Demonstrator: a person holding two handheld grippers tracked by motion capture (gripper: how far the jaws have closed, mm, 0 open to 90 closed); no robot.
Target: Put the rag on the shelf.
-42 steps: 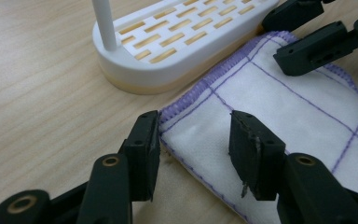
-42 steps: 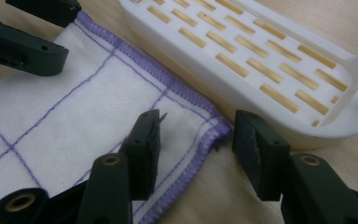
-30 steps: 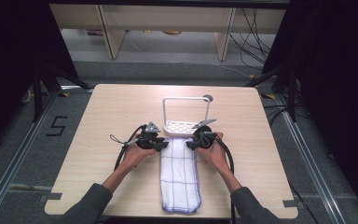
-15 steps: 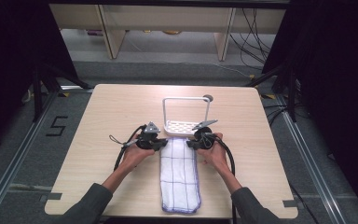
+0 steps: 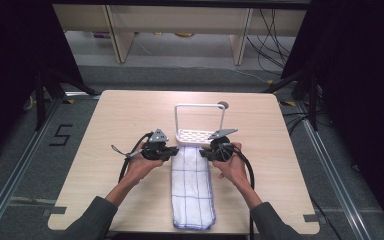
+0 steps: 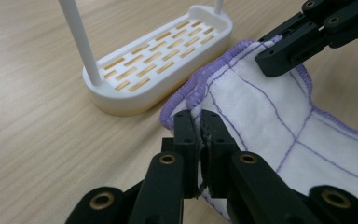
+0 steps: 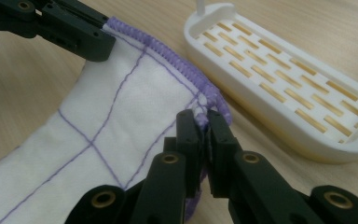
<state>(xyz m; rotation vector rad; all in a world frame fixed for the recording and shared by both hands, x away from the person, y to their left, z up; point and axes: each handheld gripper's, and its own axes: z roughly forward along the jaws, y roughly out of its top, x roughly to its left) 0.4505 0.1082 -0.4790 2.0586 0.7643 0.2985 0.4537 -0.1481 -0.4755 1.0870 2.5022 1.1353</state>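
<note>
From the high view I see the folded cloth lying lengthwise on the table, its far end just before the white rack. My left gripper and right gripper sit at that end's two corners.

In the left gripper view my jaws have just closed and pinch the cloth's purple-stitched corner, the rack's slotted base close behind.

In the right gripper view my jaws, likewise just closed, clamp the other corner, hem bunched between the pads.
</note>
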